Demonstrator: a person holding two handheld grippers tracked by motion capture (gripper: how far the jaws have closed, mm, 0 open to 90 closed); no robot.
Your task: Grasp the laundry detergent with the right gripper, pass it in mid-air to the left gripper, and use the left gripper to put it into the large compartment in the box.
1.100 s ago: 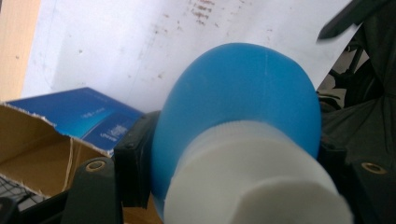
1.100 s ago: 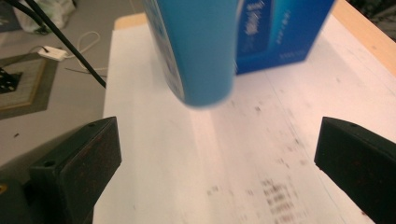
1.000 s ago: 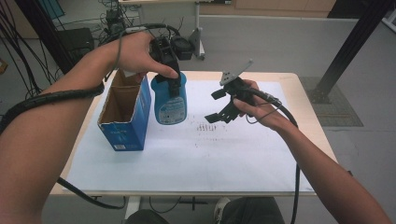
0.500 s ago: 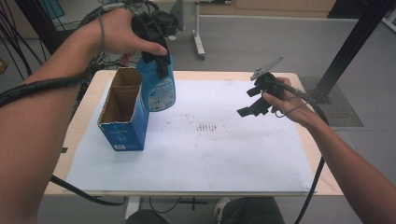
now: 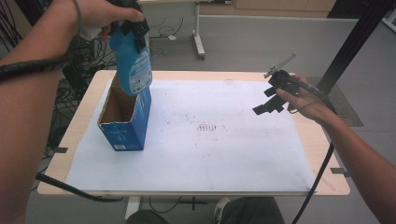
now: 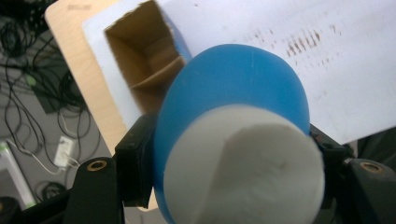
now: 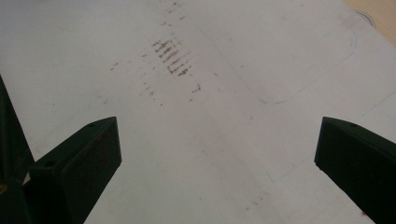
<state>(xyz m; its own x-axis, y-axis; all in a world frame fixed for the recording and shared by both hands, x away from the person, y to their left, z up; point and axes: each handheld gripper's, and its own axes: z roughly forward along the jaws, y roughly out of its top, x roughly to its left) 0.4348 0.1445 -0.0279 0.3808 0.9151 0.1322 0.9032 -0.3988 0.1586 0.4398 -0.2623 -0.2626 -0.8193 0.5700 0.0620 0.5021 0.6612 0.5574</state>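
"Blue bottle [image 5: 132, 65] first: where is it?"

"Up in the air at the table's far left, clamped in the left gripper [image 5: 135, 21] and hanging over the open top of the blue carton [image 5: 126, 121]. The jaws are clenched on its upper part. In the left gripper view the bottle [image 6: 243, 93] sits between the two black jaws, its white cap [image 6: 243, 172] nearest the camera and the carton's mouth [image 6: 149, 60] beyond it."

"Any writing you can read?"

"The bottle carries a pale label with small print and a darker band; it is too small to read. The carton has a small white label patch low on its near end, also illegible. No brand name can be made out on either."

"What is in the carton?"

"Bare brown cardboard inside, with a flap or divider folded across it. It stands upright on the white sheet [image 5: 210, 154] that covers the wooden table [image 5: 334, 158], near the sheet's left edge."

"And the other hand?"

"The right gripper [image 5: 264, 107] is held above the right side of the sheet, well apart from the bottle. Its jaws are released and spread wide, with nothing between them. In the right gripper view they frame a patch of small brown marks [image 7: 170, 57] on the sheet, plus faint pencilled outlines."

"Is the bottle touching the carton?"

"Its base is at the carton's top edge in the high view; I cannot tell whether they touch."
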